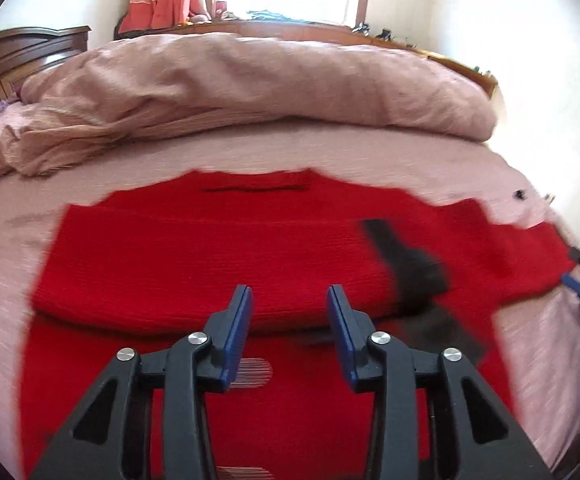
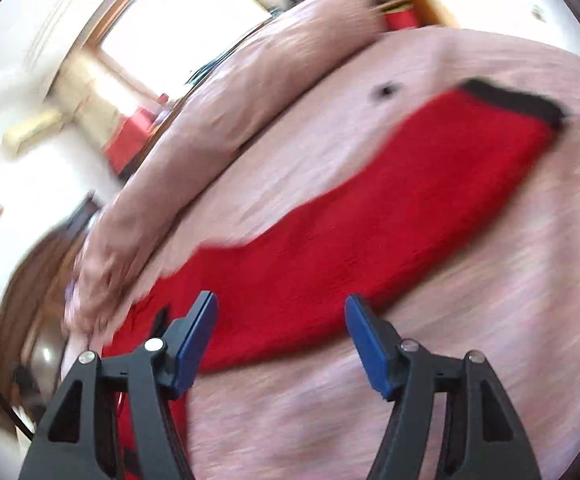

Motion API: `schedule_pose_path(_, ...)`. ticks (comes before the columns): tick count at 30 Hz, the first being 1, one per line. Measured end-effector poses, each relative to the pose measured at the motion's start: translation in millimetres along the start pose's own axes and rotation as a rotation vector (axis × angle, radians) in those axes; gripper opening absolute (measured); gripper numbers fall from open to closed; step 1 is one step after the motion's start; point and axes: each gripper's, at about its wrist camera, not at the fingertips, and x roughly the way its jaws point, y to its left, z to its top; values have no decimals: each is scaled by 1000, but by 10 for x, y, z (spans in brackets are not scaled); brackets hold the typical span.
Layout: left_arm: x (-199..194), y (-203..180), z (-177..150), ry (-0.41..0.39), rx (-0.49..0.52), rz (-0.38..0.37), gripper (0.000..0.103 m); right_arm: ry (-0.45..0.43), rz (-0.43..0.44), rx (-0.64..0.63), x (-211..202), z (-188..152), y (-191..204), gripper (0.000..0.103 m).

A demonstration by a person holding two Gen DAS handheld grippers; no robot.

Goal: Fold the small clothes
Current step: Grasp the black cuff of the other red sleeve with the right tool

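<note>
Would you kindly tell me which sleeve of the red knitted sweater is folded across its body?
The black-cuffed sleeve lying over the red knitted sweater; the other sleeve stretches out on the pink bedsheet.

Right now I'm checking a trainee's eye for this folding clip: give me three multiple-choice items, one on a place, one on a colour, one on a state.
1. Where does the red garment lie?
A. on the pink bedsheet
B. on a wooden floor
C. in a basket

2. What colour is the cuff of the sleeve?
A. white
B. black
C. yellow

3. How does the left gripper stand?
A. shut on the garment
B. shut on the duvet
C. open, nothing between its pads

Answers:
1 A, pink bedsheet shows all around the red cloth.
2 B, a dark band ends the sleeve in the right wrist view.
3 C, a clear gap shows between the blue pads.
</note>
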Motion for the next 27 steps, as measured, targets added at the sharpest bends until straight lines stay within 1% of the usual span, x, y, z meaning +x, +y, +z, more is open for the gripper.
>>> schedule_pose_path(2, 92, -327, -31, 5, -11, -31, 34, -63, -13, 77, -167, 213, -363, 70)
schedule_pose_path(4, 208, -576, -90, 18, -6, -34, 34, -141, -12, 183, -344, 394, -759, 70)
schedule_pose_path(5, 293, -694, -147, 34, -9, -33, 34, -194, 5, 259, -437, 470, -1004, 70)
schedule_pose_path(6, 348, -753, -188, 51, -13, -38, 34, -218, 23, 305, -464, 504, -1136, 68)
schedule_pose_path(7, 395, -800, -221, 67, -14, -44, 34, -250, 62, 359, -490, 545, -1294, 62)
schedule_pose_path(8, 444, -832, -260, 86, -12, -47, 34, -290, 102, 407, -513, 583, -1420, 60)
schedule_pose_path(9, 460, -851, -302, 94, -1, -38, 34, -304, 109, 425, -528, 615, -1478, 60)
schedule_pose_path(12, 370, -857, -328, 80, -9, -52, 34, -321, 93, 460, -489, 654, -1470, 60)
schedule_pose_path(14, 356, -820, -311, 79, -16, -41, 34, -311, 61, 460, -434, 705, -1451, 60)
schedule_pose_path(16, 356, -749, -290, 94, -23, -30, 34, -255, 6, 421, -320, 774, -1350, 62)
schedule_pose_path(19, 279, -598, -265, 100, -46, -39, 34, -103, -105, 331, -100, 856, -1078, 62)
schedule_pose_path(20, 238, -546, -265, 91, -45, -38, 34, -87, -130, 331, -72, 850, -1019, 62)
schedule_pose_path(21, 187, -479, -266, 76, -39, -24, 34, -93, -138, 337, -54, 859, -980, 68)
schedule_pose_path(22, 167, -440, -271, 70, -36, -16, 34, -102, -138, 348, -20, 870, -961, 71)
schedule_pose_path(23, 143, -376, -286, 66, -32, -4, 34, -121, -123, 370, 33, 893, -968, 77)
schedule_pose_path(24, 140, -339, -295, 70, -31, 0, 34, -140, -113, 385, 119, 930, -936, 81)
schedule_pose_path(25, 144, -297, -307, 81, -29, 1, 34, -160, -104, 399, 105, 954, -996, 84)
schedule_pose_path(26, 150, -260, -317, 92, -28, 1, 34, -173, -85, 409, 117, 979, -990, 91)
schedule_pose_path(27, 148, -204, -328, 105, -28, 2, 34, -182, -60, 412, 177, 1036, -979, 95)
